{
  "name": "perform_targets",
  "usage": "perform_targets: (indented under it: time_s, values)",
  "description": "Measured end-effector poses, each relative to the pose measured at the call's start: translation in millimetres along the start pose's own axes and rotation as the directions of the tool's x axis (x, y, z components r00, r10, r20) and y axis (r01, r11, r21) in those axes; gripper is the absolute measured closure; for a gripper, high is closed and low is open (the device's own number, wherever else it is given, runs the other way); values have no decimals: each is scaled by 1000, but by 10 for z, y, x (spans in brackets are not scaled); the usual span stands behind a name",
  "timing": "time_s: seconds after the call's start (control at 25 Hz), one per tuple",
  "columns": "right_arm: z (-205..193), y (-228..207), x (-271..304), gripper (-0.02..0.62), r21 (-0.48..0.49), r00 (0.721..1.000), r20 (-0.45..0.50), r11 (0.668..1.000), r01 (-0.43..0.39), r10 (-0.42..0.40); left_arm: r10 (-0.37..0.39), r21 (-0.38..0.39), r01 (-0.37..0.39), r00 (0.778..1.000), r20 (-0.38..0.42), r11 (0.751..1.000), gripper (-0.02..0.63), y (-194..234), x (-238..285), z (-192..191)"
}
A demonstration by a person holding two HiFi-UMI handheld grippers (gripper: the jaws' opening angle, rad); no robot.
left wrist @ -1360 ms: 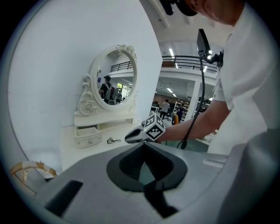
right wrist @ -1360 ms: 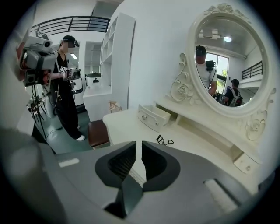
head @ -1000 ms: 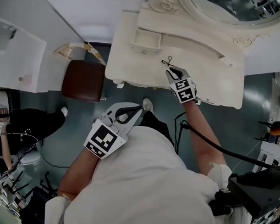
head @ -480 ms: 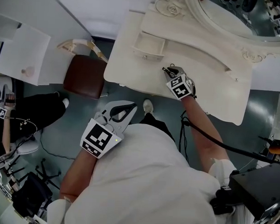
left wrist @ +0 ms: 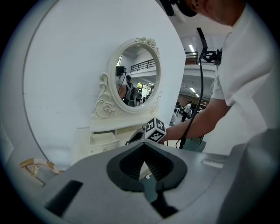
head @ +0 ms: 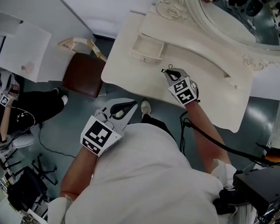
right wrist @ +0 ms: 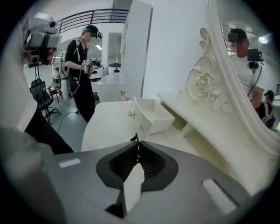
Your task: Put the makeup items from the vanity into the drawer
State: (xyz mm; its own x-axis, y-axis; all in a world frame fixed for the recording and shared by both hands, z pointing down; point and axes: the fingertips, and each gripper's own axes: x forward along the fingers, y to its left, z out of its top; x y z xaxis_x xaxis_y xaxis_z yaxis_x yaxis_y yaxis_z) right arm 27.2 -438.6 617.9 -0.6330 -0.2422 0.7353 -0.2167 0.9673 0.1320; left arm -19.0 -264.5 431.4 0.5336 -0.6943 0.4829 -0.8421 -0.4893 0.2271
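The right tool [head: 169, 73] has its jaws pressed together at the tips. Pinched there is a thin black wiry makeup item [head: 168, 69], of which only a short dark sliver pokes out past the tips in the right gripper view [right wrist: 137, 139]. It is too small to say what kind of item it is.

The small open cream drawer [head: 146, 54] lies just ahead of this tool's tips and a little to their right, with its knobbed front facing the tool. What shows of its inside looks bare [right wrist: 154, 114]. The pale cream vanity surface [head: 127, 72] lies under the tool, though whether the tips touch it cannot be told.

The left tool [head: 133, 106] hangs well behind the right one, off the front edge of the surface and near the person's body. In the left gripper view its jaws meet at the tips with nothing between them [left wrist: 141, 146].

The item looks very light, slender and probably springy. It should weigh nothing on the tool, but it could twist or slip out of the ribbed pads. So fine a piece is best held across its middle, or where its strands cross, and it needs little squeeze. Once let go it may cling or bounce, so it would be safest to lower it well inside the drawer walls before parting the jaws.
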Motion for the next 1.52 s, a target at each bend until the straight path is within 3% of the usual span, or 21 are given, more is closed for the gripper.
perform_targets:
  time_s: [0.32, 0.68, 1.08, 1.52]
  values:
    - [672, -116, -226, 578, -91, 993, 89, 993, -74, 82, 46, -26, -45, 998, 32, 999, 607, 67, 109, 115]
    - [1171, -221, 189, 578, -168, 979, 93, 972, -165, 182, 146, -73, -142, 988, 53, 987, 607, 276, 13, 163]
    - [1221, -286, 807, 578, -200, 966, 23, 948, -248, 257, 247, -130, -242, 969, 21, 962, 607, 523, -143, 32]
    - [1144, -236, 1164, 578, -234, 947, -80, 917, -322, 312, 284, -178, -274, 958, 31, 945, 607, 563, -183, 7]
